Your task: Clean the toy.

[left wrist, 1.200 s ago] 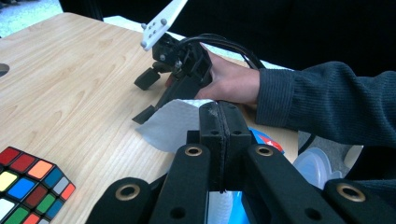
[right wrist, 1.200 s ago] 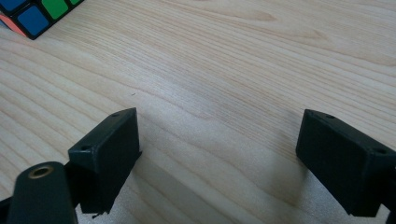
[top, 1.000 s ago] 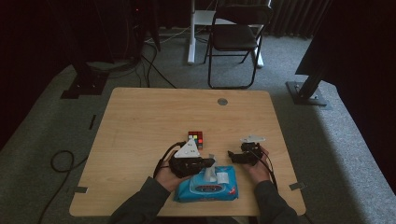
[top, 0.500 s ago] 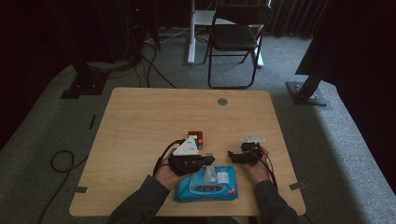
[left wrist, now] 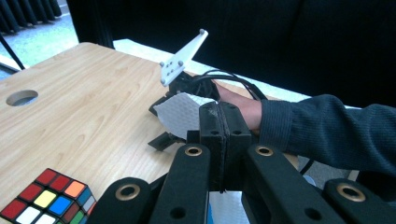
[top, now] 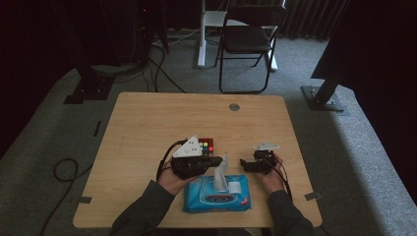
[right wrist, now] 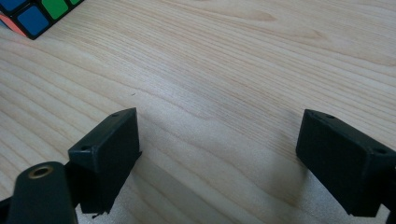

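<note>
A blue pack of wet wipes [top: 216, 196] lies at the table's near edge. A white wipe [top: 222, 169] rises out of its top opening. My left gripper [top: 220, 161] is shut on that wipe; in the left gripper view the jaws press together [left wrist: 219, 119] with the textured wipe [left wrist: 180, 112] spreading past them. A Rubik's cube [top: 205, 146] sits just behind the left gripper, and its corner [left wrist: 46, 203] shows at lower left. My right gripper [top: 245, 163] rests to the right of the pack, open, with bare wood between its jaws [right wrist: 219, 154].
A cable hole [top: 234, 106] marks the table's far edge. A folding chair [top: 248, 39] and stand bases stand on the floor beyond. The wooden tabletop [top: 147, 128] stretches bare to the left and back. A cube corner [right wrist: 37, 11] lies ahead of the right gripper.
The left gripper has shifted slightly with the wipe, which stands further up out of the pack. The right gripper has kept still.
</note>
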Action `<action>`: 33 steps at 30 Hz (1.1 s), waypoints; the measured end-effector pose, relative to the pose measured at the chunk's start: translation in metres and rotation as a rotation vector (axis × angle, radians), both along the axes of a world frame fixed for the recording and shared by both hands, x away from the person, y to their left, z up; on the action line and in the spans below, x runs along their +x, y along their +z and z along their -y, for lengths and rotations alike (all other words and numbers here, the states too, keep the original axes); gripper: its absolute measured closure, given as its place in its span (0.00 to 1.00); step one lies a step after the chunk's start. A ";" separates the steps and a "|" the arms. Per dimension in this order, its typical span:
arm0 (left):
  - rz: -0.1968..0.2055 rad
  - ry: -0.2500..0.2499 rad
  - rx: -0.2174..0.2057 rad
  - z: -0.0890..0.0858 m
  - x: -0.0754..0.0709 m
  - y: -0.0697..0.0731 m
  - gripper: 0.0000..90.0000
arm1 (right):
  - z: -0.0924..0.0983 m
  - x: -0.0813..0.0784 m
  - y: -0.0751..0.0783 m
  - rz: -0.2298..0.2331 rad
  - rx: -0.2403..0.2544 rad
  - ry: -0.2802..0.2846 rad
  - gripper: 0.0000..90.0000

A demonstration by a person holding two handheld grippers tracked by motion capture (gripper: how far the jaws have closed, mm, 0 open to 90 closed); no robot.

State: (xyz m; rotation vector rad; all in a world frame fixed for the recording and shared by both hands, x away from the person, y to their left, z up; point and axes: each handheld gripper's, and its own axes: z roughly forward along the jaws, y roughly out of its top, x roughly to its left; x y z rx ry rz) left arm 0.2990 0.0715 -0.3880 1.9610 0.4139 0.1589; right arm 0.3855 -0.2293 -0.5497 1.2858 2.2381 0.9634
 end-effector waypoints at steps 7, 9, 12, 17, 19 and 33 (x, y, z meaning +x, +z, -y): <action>0.006 0.033 -0.007 -0.007 0.006 0.003 1.00 | 0.000 0.000 0.000 0.000 0.000 0.000 0.14; 0.010 0.045 -0.014 -0.010 0.008 0.005 1.00 | 0.000 0.000 0.000 0.000 0.000 0.000 0.14; 0.012 0.051 -0.019 -0.012 0.009 0.007 1.00 | 0.000 0.000 0.000 0.000 0.000 0.000 0.14; 0.011 0.065 -0.033 -0.014 0.010 0.007 1.00 | 0.000 0.000 0.000 0.000 0.000 0.000 0.14; 0.012 0.069 -0.038 -0.015 0.011 0.007 1.00 | 0.000 0.000 0.000 0.000 0.000 0.000 0.14; 0.021 0.112 -0.064 -0.023 0.016 0.014 1.00 | 0.000 0.000 0.000 0.000 0.000 0.000 0.14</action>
